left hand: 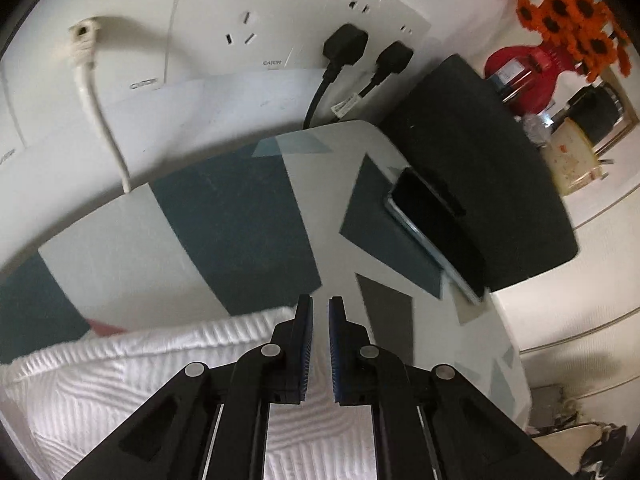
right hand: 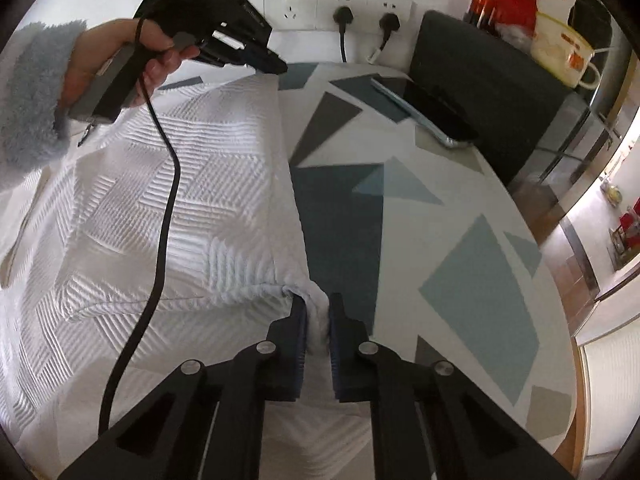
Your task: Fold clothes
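A white quilted garment (right hand: 180, 200) lies spread over the left part of a table (right hand: 460, 280) with a grey and teal geometric pattern. My right gripper (right hand: 318, 308) is shut on the garment's near right corner, and white fabric bunches between its blue pads. My left gripper (right hand: 280, 66), held by a hand (right hand: 100, 64) in a fluffy grey sleeve, hovers at the garment's far right corner. In the left wrist view, the left gripper (left hand: 320, 308) has its jaws nearly together over the garment's edge (left hand: 120, 380). I see no fabric between its tips.
A dark phone (right hand: 432, 112) leans on a black box (right hand: 480, 80) at the table's far right. Wall sockets with black plugs (right hand: 344, 14) run behind the table. A cream mug (right hand: 560, 52) and red items sit beyond the box. A black cable (right hand: 164, 220) hangs across the garment.
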A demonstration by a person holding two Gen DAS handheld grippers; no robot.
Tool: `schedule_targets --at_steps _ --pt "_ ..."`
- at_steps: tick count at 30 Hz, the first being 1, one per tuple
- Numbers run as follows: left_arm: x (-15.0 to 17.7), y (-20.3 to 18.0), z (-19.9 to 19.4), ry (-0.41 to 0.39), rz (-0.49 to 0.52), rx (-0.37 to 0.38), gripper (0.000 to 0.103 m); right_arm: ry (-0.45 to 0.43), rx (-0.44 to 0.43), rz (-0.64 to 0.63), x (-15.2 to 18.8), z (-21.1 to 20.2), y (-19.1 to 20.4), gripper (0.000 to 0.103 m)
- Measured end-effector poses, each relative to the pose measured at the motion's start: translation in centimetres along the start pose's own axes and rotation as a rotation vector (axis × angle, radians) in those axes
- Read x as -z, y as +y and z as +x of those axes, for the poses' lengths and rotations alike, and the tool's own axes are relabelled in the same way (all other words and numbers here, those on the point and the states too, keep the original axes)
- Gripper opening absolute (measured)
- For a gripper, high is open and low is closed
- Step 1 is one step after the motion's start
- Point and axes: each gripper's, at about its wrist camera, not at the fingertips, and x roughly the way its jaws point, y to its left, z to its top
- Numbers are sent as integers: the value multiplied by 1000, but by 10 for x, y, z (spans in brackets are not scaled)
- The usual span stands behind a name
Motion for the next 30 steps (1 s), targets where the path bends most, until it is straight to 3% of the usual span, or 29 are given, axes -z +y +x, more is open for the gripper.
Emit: schedule_targets --at_steps 5,8,10,15,17,23,30 --pt "1 -1 -16 3 -8 18 9 27 -42 -26 -6 -4 -1 15" --pt "6 1 -54 -36 10 54 22 -21 -99 -7 -12 -30 -6 39" --pt "14 7 -86 -65 -1 76 30 -68 -125 -17 -17 -49 -6 45" --pt "71 48 -152 -112 -163 92 48 -113 -171 -112 -34 -66 19 47" --pt "103 65 -166 -110 -226 75 49 -86 -221 -149 -39 -59 34 47" --pt "178 100 -164 -51 -368 17 49 -53 -305 -309 -24 -44 92 47" --pt "207 108 -138 -15 -404 19 49 33 -369 -390 -3 -29 130 55"
